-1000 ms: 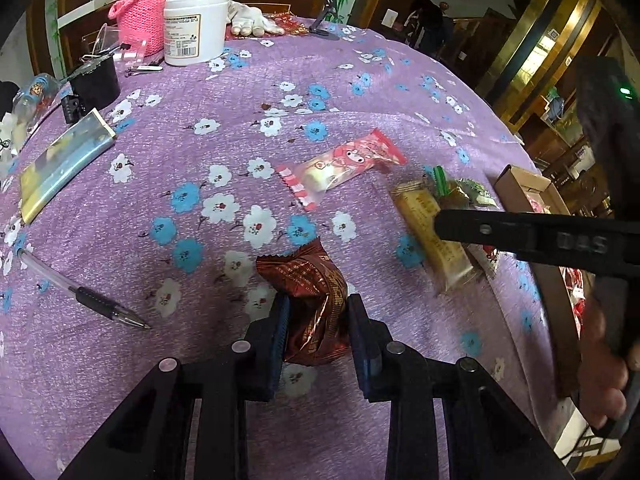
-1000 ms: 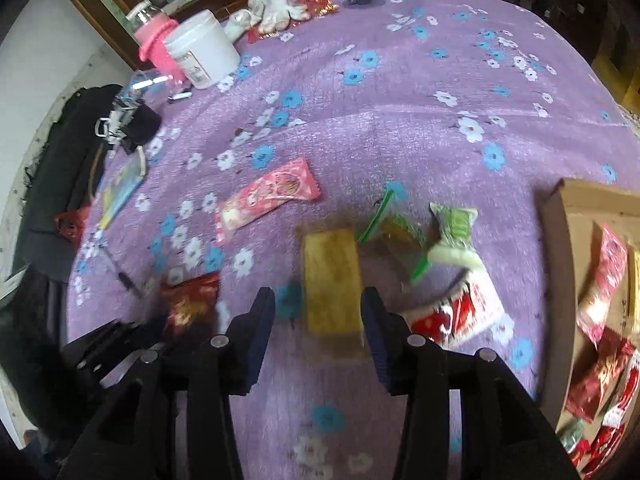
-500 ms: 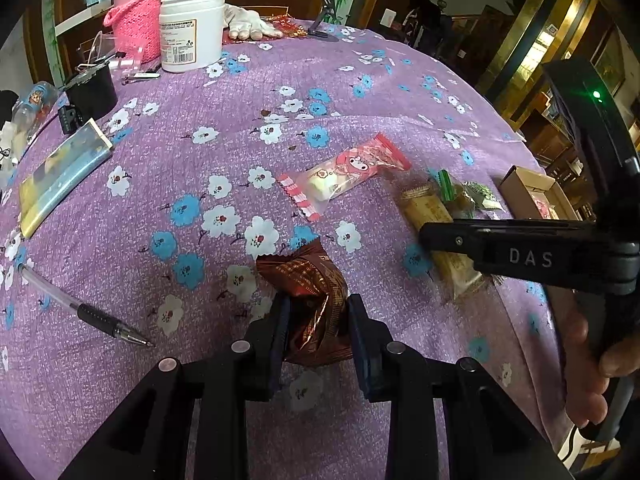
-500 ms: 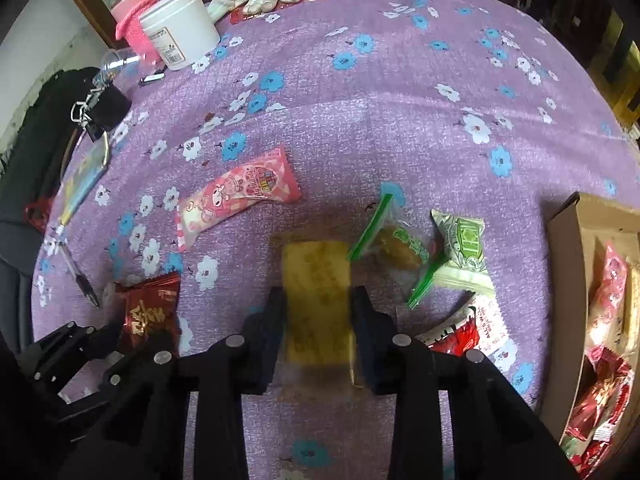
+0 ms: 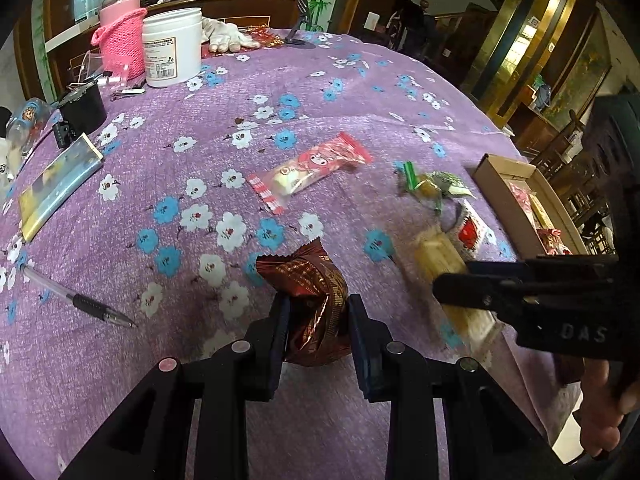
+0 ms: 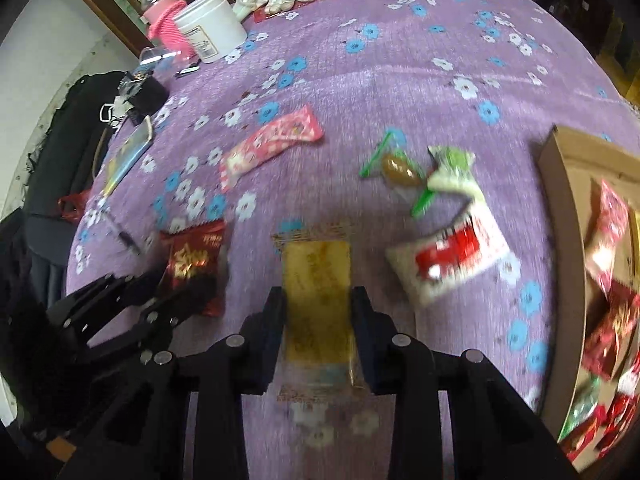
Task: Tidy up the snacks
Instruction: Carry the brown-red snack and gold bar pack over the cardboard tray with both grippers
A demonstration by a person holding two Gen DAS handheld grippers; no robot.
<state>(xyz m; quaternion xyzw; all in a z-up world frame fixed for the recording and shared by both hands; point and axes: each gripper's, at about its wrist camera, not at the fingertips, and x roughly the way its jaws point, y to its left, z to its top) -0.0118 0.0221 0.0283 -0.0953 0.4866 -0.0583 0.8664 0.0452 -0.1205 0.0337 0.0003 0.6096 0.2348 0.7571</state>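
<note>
While the left gripper fingers pinch the brown packet and the right gripper fingers clasp the yellow bar just off the surface, carry both steadily toward the cardboard box at three o'clock.

Left gripper: crumpled snack packet between its fingers, on the tablecloth. Pen to its left. Long snack bar ahead. Tub and knitted holder far ahead left.

Right gripper: flat wafer packet between its fingers. Sachet just right; two small sweets ahead right. Cardboard box of snacks at far right.
</note>
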